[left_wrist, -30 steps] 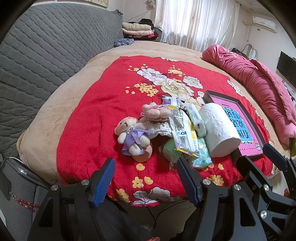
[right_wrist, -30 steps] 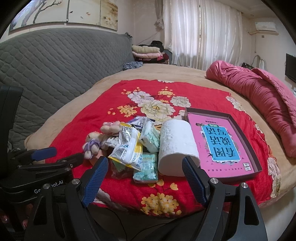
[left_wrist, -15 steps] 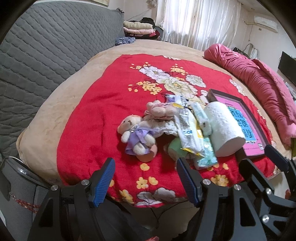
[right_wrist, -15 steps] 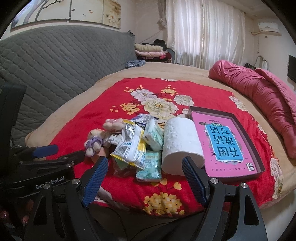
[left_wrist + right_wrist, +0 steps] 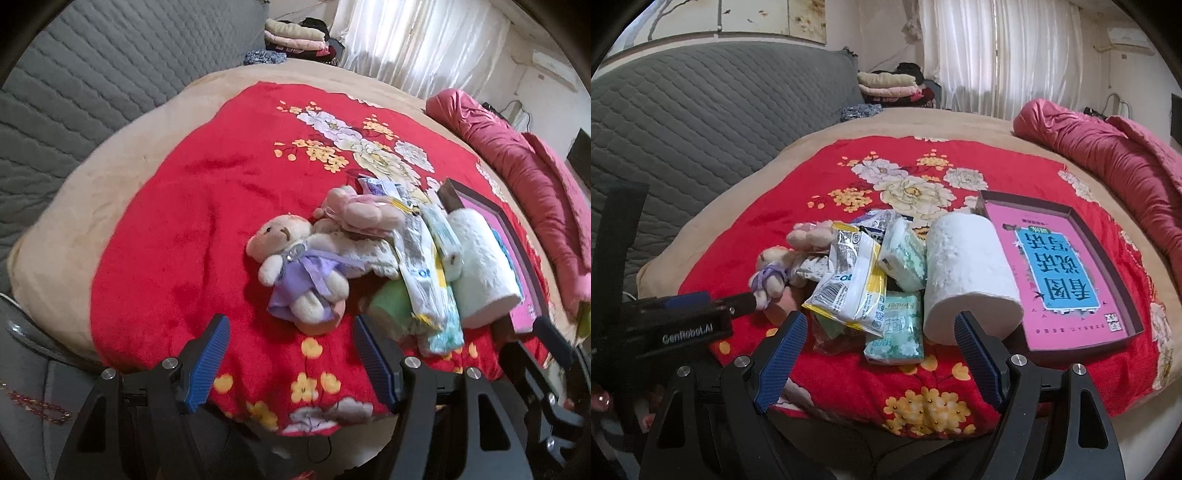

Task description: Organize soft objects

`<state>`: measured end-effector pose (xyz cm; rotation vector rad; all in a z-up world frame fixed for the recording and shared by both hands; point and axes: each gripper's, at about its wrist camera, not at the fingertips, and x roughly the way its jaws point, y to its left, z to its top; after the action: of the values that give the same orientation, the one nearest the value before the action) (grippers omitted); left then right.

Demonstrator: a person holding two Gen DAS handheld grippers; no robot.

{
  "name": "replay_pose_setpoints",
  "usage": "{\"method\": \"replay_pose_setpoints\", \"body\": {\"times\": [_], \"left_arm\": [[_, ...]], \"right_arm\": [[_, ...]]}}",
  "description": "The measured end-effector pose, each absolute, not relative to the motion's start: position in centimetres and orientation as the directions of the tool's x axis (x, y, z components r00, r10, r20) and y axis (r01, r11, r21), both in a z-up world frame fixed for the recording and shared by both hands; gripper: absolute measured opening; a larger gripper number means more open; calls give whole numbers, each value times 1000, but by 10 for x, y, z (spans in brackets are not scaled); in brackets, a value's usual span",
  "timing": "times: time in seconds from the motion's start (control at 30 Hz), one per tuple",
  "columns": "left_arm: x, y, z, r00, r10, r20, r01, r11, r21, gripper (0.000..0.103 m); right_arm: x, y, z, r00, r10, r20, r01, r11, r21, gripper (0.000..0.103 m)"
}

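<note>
A pile of soft things lies on a red flowered blanket point(image 5: 177, 229) on the bed. A cream teddy bear in a purple dress point(image 5: 295, 266) lies at the pile's left, also in the right wrist view point(image 5: 772, 275). Behind it is a pink plush point(image 5: 354, 210). Tissue packs point(image 5: 897, 325) and a white-yellow packet point(image 5: 853, 284) lie beside a white paper roll point(image 5: 967, 273), which also shows in the left wrist view point(image 5: 480, 266). My left gripper point(image 5: 290, 365) is open, just short of the bear. My right gripper point(image 5: 877, 358) is open, before the tissue packs.
A pink box lid with blue print point(image 5: 1060, 273) lies right of the roll. A rolled red quilt point(image 5: 1108, 155) lies at the far right. A grey quilted headboard point(image 5: 701, 122) stands at the left. Folded clothes point(image 5: 886, 85) are stacked far back.
Both grippers have moved closer to the pile; the bear and the packs look larger. Both stay open. Nothing on the bed has moved.
</note>
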<state>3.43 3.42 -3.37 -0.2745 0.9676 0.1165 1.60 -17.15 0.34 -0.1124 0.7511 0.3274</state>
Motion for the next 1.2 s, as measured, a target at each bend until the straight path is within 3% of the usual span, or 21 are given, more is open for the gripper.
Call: {"method": "replay_pose_setpoints", "body": {"times": [0.73, 0.8, 0.93, 1.2], "left_arm": [[96, 63, -73, 521, -231, -822, -231, 889, -396, 68], [99, 66, -78, 518, -263, -814, -233, 872, -430, 65], [102, 74, -88, 524, -355, -775, -227, 818, -528, 49], [104, 85, -89, 557, -443, -702, -182, 760, -624, 45]], "right_arm": [[49, -160, -12, 680, 219, -700, -333, 942, -29, 83], [54, -159, -11, 689, 204, -696, -333, 941, -54, 83], [68, -156, -6, 702, 180, -689, -327, 941, -88, 83], [107, -132, -6, 665, 197, -720, -362, 929, -80, 83]]}}
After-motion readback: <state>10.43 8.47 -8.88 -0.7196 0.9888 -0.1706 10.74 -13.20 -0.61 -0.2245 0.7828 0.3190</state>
